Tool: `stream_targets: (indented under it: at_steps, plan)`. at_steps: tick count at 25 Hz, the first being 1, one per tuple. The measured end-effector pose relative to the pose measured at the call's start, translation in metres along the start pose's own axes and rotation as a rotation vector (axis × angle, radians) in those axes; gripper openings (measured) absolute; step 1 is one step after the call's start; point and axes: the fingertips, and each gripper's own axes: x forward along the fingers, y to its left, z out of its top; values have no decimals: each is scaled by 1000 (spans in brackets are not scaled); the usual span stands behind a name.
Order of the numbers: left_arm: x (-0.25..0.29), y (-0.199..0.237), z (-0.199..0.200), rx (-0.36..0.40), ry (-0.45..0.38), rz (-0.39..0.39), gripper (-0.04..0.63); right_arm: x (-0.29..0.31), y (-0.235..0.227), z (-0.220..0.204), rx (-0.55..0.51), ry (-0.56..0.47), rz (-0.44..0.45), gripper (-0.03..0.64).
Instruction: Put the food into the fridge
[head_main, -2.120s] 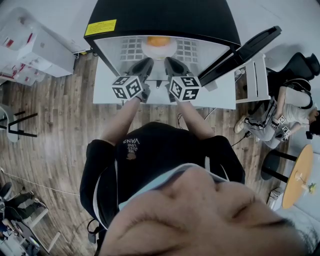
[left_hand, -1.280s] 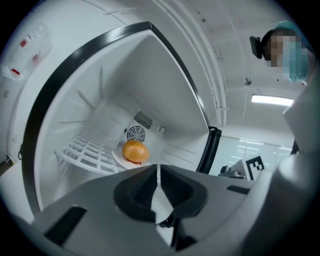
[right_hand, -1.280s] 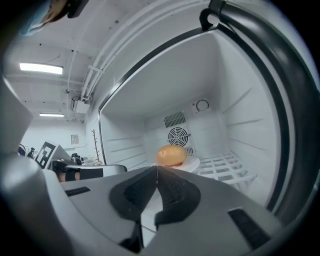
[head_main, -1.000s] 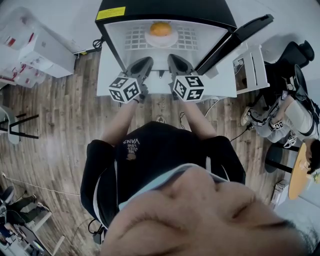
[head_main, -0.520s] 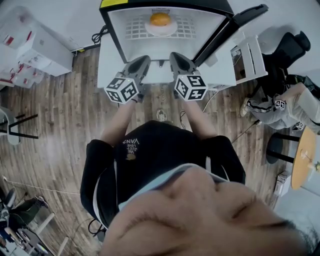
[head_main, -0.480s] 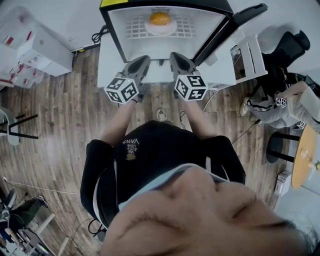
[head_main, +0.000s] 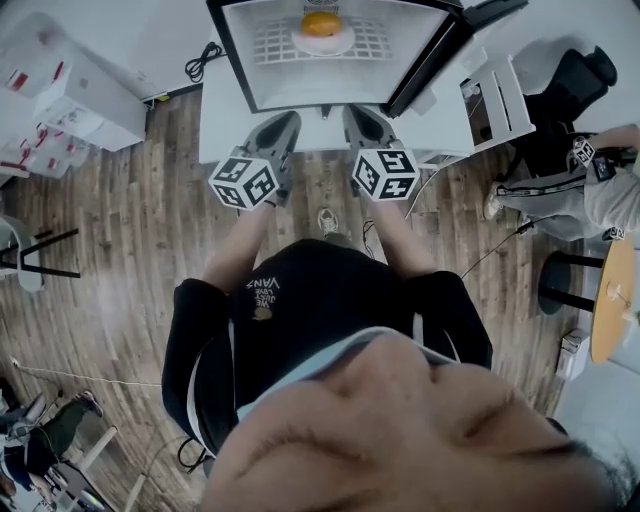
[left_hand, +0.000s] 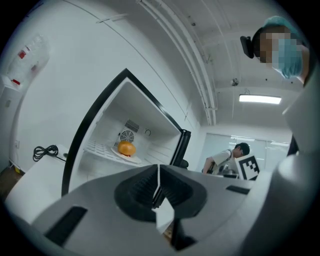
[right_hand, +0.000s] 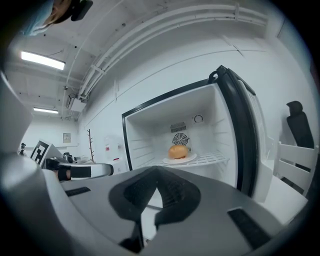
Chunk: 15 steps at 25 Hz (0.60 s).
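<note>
An orange bun-like food (head_main: 321, 23) lies on a white plate (head_main: 322, 43) on the wire shelf of the open fridge (head_main: 235, 60) at the top of the head view. The fridge's black-edged door (head_main: 440, 50) stands swung out to the right. Both grippers hang in front of the opening, apart from it. The left gripper (head_main: 289, 120) and the right gripper (head_main: 353, 112) are shut with nothing between their pads. The left gripper view shows the food (left_hand: 127, 148) beyond the closed left gripper (left_hand: 158, 181). In the right gripper view the food (right_hand: 178, 151) and plate (right_hand: 180, 159) sit past the right gripper (right_hand: 156, 191).
The fridge rests on a white counter (head_main: 215, 125). A white rack (head_main: 497, 92) and a seated person (head_main: 585, 185) are at the right, beside a round wooden table (head_main: 610, 300). White cabinets (head_main: 70, 95) stand at the left. A black cable (head_main: 205, 65) lies by the fridge.
Both grippers have drawn back from the fridge opening, and the fridge has slid toward the top of the head view. The food stays on its shelf. The person at the right has shifted.
</note>
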Motion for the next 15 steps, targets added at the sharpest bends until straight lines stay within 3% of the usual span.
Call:
stream_targets:
  at_steps: [15]
  plan:
    - [-35,-19,-9,-20,-26,-15,26,-28,23,-5,-23,1,-11,12]
